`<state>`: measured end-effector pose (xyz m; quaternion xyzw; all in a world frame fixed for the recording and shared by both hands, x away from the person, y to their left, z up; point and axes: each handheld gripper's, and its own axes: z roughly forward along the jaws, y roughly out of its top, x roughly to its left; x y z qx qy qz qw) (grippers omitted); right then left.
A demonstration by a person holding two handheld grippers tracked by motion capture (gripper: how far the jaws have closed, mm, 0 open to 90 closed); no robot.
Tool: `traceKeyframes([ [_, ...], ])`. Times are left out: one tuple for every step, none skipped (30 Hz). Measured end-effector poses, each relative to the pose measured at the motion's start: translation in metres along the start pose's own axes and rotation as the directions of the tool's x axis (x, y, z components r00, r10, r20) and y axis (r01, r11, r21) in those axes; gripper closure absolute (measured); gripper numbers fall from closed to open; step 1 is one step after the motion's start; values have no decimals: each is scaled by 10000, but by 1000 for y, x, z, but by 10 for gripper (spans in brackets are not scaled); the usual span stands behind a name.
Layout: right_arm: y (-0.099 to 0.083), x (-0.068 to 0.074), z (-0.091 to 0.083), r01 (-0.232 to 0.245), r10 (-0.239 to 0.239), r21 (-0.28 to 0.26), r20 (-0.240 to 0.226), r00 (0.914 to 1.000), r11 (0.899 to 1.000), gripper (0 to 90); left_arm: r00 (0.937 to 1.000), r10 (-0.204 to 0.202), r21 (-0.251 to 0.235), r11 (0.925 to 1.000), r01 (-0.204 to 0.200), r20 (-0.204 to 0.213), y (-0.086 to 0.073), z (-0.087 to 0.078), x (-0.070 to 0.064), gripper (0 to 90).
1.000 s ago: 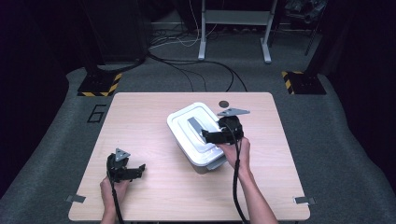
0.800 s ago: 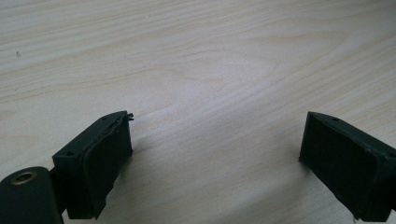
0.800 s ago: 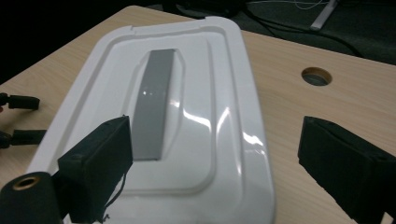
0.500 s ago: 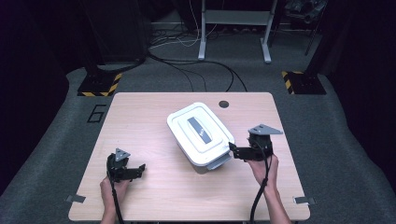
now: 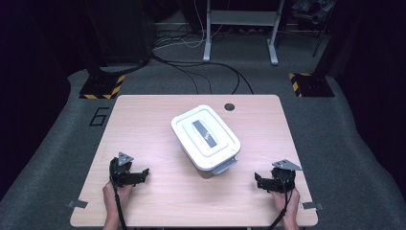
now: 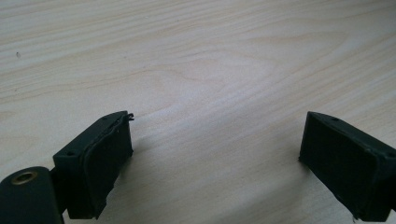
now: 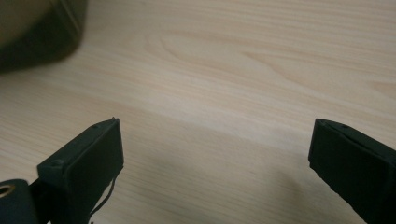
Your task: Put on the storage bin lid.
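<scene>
A white lidded plastic container [image 5: 206, 137] sits slantwise near the middle of the pale wood-grain table [image 5: 143, 120], with bare tabletop open on every side of it. The left gripper [image 5: 139, 175] rests near the table's front-left corner, the right gripper [image 5: 259, 182] near the front-right corner, both well apart from the container and close to the front edge. In each gripper view the black, blocky jaws stand wide apart with nothing between them, only smooth wood. A dark, blurred corner [image 7: 37, 32] fills the upper left of the right gripper view; what it is cannot be made out. A small round hole [image 5: 229, 107] marks the table's far edge.
</scene>
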<state>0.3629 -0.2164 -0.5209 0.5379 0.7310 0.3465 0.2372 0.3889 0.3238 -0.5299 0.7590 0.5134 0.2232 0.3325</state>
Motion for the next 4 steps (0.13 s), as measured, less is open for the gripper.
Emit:
traceKeyframes([
  [-2,0,1,129,-129,74,87,9999,9999,25,10000,8,3,10000,-8,-2,0,0,0,87],
  [-4,-1,4,315,-321,281,210,9993,9991,23,10000,1,-5,10000,-1,-4,0,0,0,87],
  [-4,0,5,431,-445,476,289,9986,9979,14,10000,1,-4,10000,-1,-5,0,0,0,87],
  [-4,1,6,567,-584,563,298,9978,9968,10,10000,14,3,10000,-14,-4,0,0,0,87],
])
